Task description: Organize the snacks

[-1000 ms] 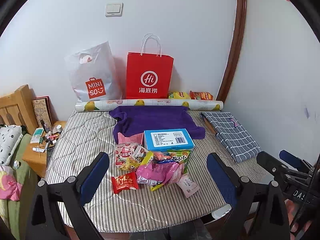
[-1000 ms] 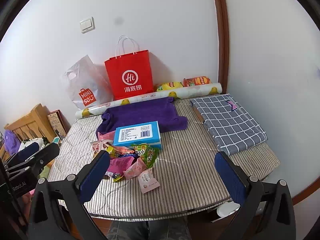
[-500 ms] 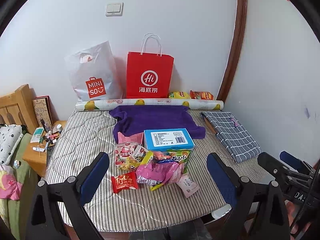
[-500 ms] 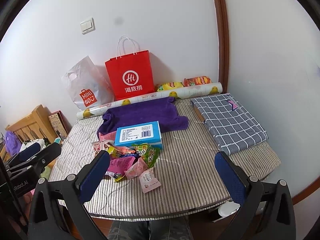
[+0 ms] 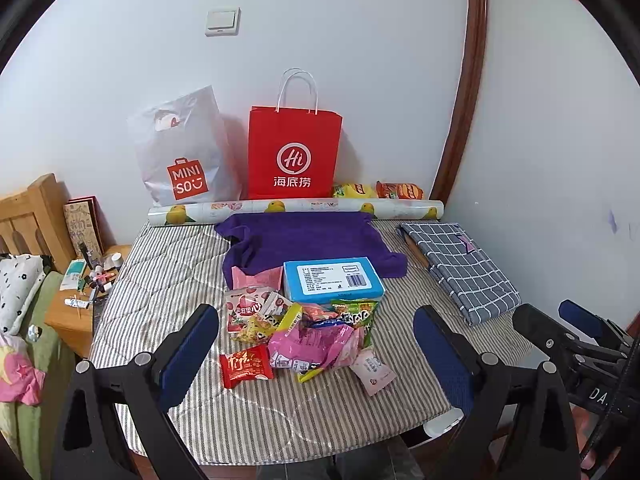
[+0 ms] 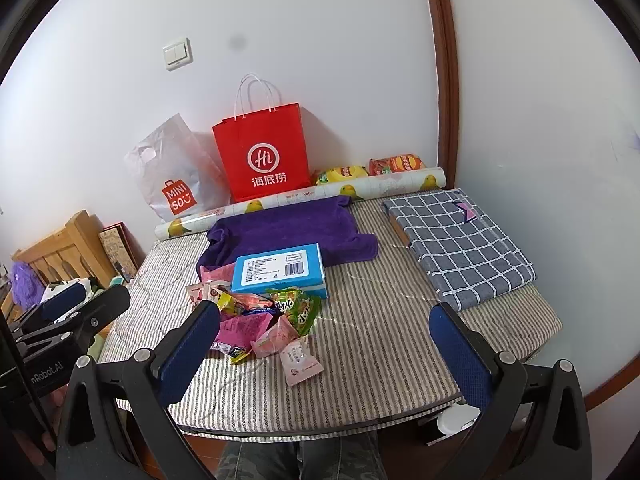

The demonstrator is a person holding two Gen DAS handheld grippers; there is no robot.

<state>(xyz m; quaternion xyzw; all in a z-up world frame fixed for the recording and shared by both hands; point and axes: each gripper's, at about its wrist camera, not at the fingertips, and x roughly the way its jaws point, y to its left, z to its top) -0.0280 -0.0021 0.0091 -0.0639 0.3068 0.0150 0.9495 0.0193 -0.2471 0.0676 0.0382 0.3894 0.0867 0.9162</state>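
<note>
Left wrist view: the left gripper [image 5: 316, 354] hovers with its fingers spread wide and empty, the snack pile [image 5: 304, 332] lying just ahead between them on the striped table [image 5: 168, 280]. Beyond the pile sits a blue box [image 5: 332, 280] on a purple cloth [image 5: 304, 236]. Right wrist view shows the right gripper [image 6: 326, 350] likewise spread and empty, the snack pile [image 6: 264, 320] ahead toward its left finger, a checked cloth [image 6: 460, 240] ahead on its right.

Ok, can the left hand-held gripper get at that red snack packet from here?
Probably yes: the left hand-held gripper is open, and the red snack packet lies at the near-left edge of the snack pile, uncovered.
</note>
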